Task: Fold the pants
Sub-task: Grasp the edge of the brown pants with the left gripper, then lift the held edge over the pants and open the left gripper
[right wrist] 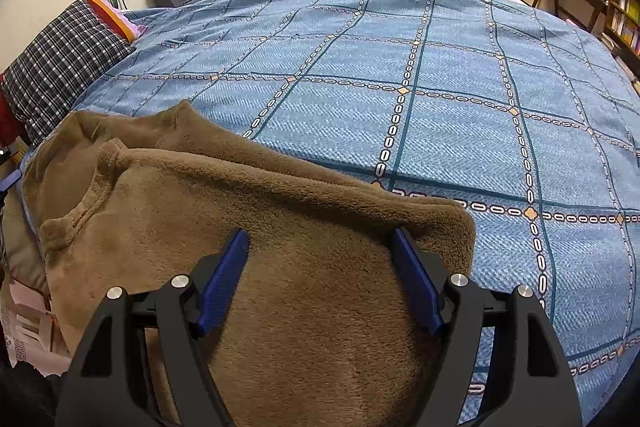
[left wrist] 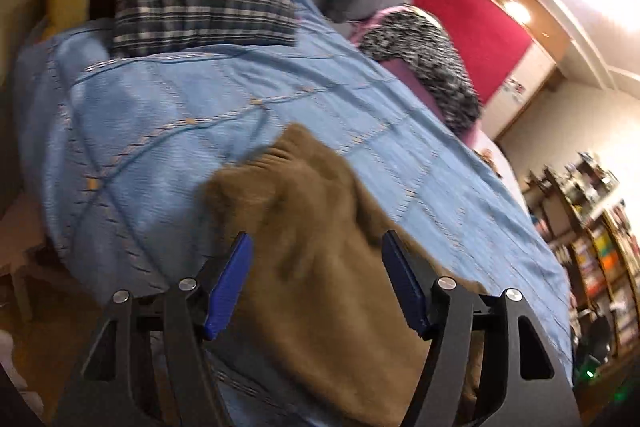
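Brown fleece pants lay at lower left of the right wrist view, on the blue checked bedspread, layers already doubled over. Left gripper and right gripper both had fingers wide apart, nothing held. Prob. mid-fold; another fold & tidy edges left, imo.

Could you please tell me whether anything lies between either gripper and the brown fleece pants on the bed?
Nothing visible does. The left gripper and right gripper both hang open directly over the brown fleece pants, which lie on the blue checked bedspread.
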`<action>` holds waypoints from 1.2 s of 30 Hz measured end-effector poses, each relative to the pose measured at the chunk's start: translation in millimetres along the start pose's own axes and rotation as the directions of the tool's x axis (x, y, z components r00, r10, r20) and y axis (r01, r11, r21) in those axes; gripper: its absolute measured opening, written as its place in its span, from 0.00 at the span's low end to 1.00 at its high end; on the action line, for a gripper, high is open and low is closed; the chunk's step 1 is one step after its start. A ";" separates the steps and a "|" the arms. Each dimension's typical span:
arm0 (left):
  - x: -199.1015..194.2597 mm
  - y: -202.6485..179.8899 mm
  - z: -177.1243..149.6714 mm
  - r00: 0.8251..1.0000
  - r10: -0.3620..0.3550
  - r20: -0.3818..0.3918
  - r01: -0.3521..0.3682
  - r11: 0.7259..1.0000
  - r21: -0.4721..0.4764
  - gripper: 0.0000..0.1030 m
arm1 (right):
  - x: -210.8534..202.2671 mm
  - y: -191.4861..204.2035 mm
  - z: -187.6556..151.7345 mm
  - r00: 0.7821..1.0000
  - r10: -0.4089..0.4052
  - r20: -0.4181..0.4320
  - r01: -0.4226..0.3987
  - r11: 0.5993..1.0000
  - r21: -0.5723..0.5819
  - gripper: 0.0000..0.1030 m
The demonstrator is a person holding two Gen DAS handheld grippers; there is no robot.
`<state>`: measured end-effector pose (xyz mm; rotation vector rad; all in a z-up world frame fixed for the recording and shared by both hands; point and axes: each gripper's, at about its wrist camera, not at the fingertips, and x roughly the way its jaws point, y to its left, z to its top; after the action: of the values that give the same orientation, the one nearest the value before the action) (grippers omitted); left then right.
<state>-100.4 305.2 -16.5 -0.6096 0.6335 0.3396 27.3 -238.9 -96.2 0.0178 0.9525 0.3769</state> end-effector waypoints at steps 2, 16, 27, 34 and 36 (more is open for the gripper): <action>10.4 11.3 1.4 1.000 0.027 -0.008 -0.027 0.999 -0.018 0.65 | 0.5 1.3 0.8 1.000 -0.004 -0.004 0.004 1.000 -0.001 0.73; 82.5 41.9 2.7 0.992 -0.100 -0.082 0.088 0.987 -0.134 0.77 | 3.7 5.4 3.5 0.999 -0.030 -0.021 0.030 1.000 0.001 0.74; 79.7 22.5 2.2 0.987 -0.141 -0.075 0.135 0.988 -0.078 0.31 | 4.9 5.3 3.2 0.999 -0.036 -0.018 0.036 0.999 0.005 0.74; 65.8 -15.8 2.9 0.995 -0.099 -0.010 0.100 0.993 0.061 0.26 | 4.1 5.5 2.6 0.999 -0.032 -0.012 0.032 0.999 0.007 0.74; 64.2 -23.7 2.2 0.996 -0.085 0.000 0.085 0.992 0.088 0.25 | 3.7 4.9 2.6 1.000 -0.030 -0.009 0.030 1.000 0.008 0.74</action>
<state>-39.5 295.4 -46.2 -0.5493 0.6136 0.2318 29.8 -232.8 -96.7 0.0094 0.9625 0.3455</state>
